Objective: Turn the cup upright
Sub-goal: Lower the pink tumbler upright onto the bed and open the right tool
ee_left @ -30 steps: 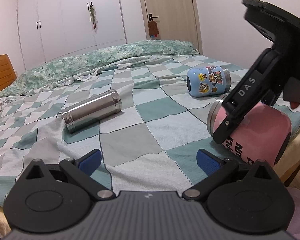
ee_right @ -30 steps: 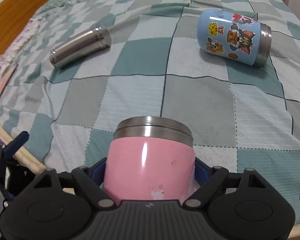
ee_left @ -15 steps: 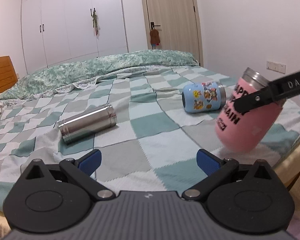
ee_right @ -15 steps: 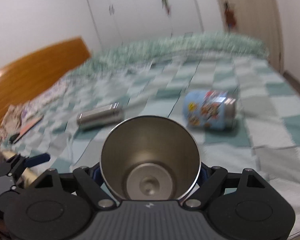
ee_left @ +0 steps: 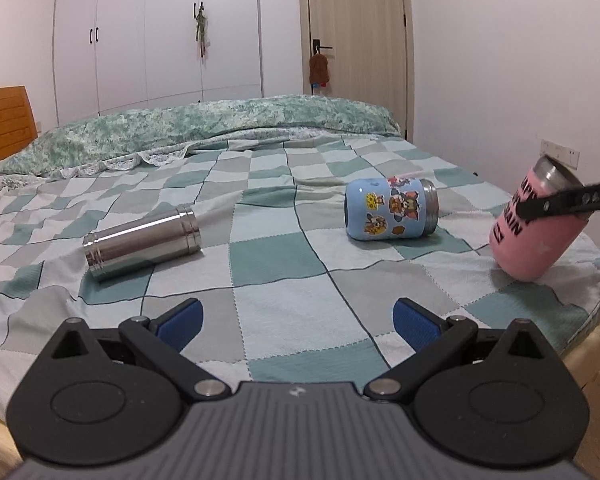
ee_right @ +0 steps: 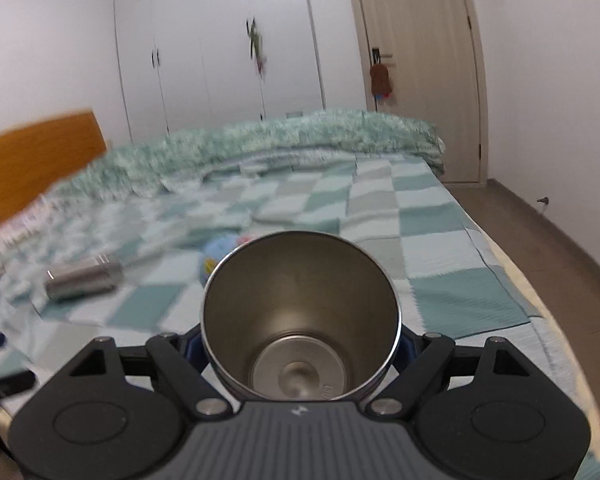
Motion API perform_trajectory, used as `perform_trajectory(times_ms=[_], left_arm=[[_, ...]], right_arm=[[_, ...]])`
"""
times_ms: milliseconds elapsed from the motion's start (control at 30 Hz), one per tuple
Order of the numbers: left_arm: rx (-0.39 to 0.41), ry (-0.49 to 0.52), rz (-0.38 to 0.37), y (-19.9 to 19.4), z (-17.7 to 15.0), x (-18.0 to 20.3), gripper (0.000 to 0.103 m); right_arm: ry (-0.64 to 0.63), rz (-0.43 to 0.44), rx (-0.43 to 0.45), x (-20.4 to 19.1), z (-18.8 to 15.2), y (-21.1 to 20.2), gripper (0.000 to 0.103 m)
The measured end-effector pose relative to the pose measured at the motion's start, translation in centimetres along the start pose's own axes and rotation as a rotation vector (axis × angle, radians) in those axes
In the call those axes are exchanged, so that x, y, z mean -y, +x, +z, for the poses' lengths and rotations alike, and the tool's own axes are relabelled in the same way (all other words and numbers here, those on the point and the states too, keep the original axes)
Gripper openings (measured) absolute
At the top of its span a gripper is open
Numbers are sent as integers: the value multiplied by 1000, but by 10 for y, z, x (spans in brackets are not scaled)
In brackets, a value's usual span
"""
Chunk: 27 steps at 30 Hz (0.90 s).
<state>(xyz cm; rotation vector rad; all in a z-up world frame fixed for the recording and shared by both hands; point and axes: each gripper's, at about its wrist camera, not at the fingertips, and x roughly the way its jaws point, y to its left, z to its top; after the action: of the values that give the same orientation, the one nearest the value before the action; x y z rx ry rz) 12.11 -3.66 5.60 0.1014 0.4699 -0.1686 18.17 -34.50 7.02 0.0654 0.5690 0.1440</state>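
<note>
My right gripper (ee_right: 300, 340) is shut on a pink steel-lined cup (ee_left: 536, 220), tilted mouth-up with its base on the bed's right edge. Its steel inside (ee_right: 300, 328) fills the right wrist view, and one black right finger (ee_left: 568, 200) crosses the cup in the left wrist view. A blue cartoon cup (ee_left: 392, 209) lies on its side mid-bed, partly hidden behind the pink cup in the right wrist view (ee_right: 220, 250). A steel cup (ee_left: 142, 242) lies on its side at the left; it also shows in the right wrist view (ee_right: 84, 282). My left gripper (ee_left: 296, 318) is open and empty near the front edge.
A checkered green blanket (ee_left: 268, 264) covers the bed, with a rolled quilt (ee_left: 204, 124) at the far side. A wooden headboard (ee_left: 4, 120) stands left. Wardrobe (ee_left: 156, 36) and door (ee_left: 356, 40) are behind. Floor (ee_right: 548, 232) lies right of the bed.
The right gripper has turned the pink cup from mouth-down over the bed to tilted mouth-up and carried it right and down onto the bed's edge. The left gripper has stayed open.
</note>
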Motion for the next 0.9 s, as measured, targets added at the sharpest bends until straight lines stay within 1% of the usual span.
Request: perform_trajectory(times_ms=[67,100,300,433,500,600,667,800,900], left_arm=[[-5,4,4,2,1,2,103],[-8,5,6,2,1,2,103],[-12,8,27,0,-1,2,103],[-6,5,25,-3,-2,1,103],[-2,7,25,-5,-2,1,103],[15,15,25,-13,-5,2,103],[30,13,14,-21,-8,2,103],[64,4,-11,-34,-16,0,103],[92,-23,-30,-46,-27,-4,103]], right_arm=[[-24,-7,-63,-3,-5,18,84],[-58,-11,-34,-6,-7,21,84],[-66,-36,-28,-15,-4,37,84],[-66,-38,-17,-19,-8,27,84],[-42,-27,-27,-16,-7,22,85],[-9,-5,4,-16,-6,11,88],[-18,-17,35,-23,-9,0,96],[-14,-48,108,-35,-23,-24,98],[1,-54,182,-47,-40,-47,100]])
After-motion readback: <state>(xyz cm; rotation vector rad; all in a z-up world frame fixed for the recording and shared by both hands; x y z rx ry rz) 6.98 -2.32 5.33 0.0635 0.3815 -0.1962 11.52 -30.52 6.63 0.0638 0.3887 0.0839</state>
